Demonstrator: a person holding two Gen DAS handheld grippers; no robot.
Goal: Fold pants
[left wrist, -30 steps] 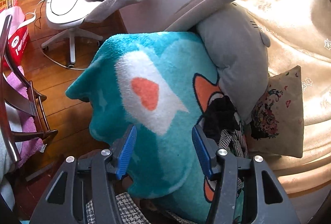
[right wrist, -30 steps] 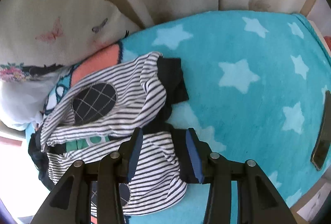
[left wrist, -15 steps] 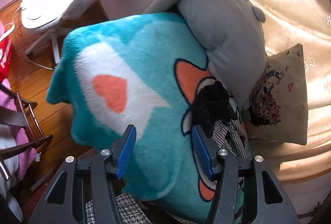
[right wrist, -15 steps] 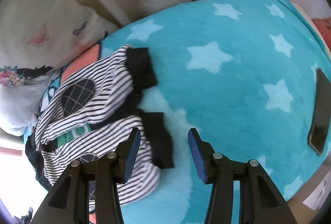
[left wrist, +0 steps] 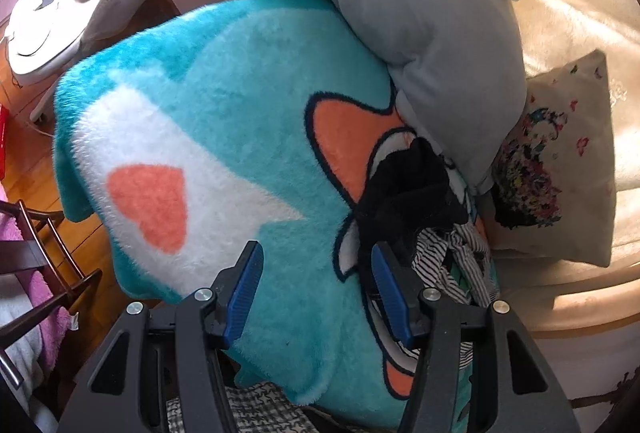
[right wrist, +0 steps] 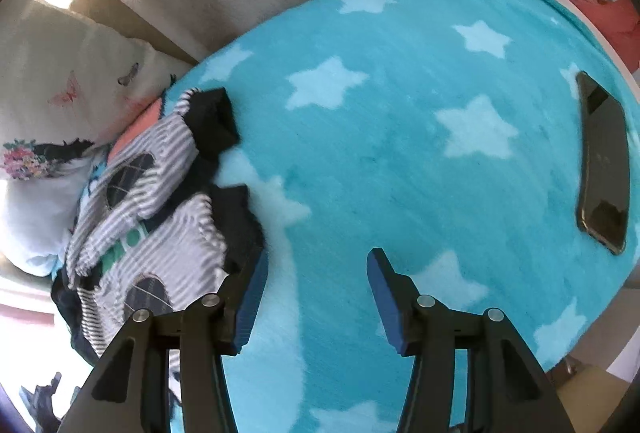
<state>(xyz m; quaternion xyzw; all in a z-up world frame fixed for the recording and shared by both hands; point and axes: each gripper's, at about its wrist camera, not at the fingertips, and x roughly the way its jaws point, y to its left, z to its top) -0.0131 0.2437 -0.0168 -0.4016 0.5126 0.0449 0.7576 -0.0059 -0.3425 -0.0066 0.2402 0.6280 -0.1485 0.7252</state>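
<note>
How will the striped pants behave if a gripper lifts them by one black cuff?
The striped pants lie crumpled and creased, so they are probably floppy and would hang and unfold rather than hold shape. Thin knit, likely light. The fuzzy teal blanket may drag on them if pushed, bunching the fabric instead of sliding it.

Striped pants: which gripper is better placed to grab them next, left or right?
Right, probably. The right gripper is open with the striped pants spread in full view just beside its left finger. The left gripper, also open, sees only a bunched end of them.
</note>
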